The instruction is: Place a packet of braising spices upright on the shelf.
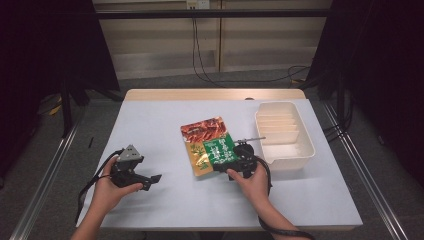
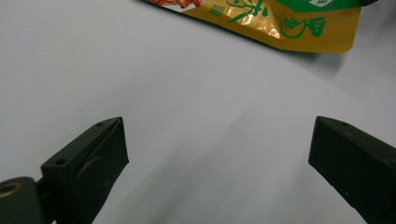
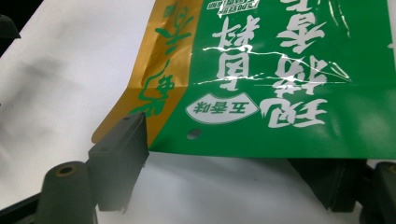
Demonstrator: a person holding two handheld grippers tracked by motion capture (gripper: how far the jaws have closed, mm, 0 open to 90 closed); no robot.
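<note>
Lying flat: a snack pouch [image 1: 210, 146], red, gold and green, sits mid-table on the white table [image 1: 165, 120].
Right gripper: the right gripper [image 1: 239, 161] meets the pouch's near green edge; in the right gripper view one jaw sits at the pouch's gold corner, the other beneath the green edge, the edge between them, not yet pinched.
Left gripper: the left gripper [image 1: 150, 181] rests well left of the pouch, jaws spread, holding nothing.
Tray: a cream divided tray [image 1: 306, 131] stands just right of the pouch.

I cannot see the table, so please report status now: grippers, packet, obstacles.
Left gripper open, over bare table. Right gripper open around snack pouch edge, not clamped. White divided tray beside pouch, path clear.
</note>
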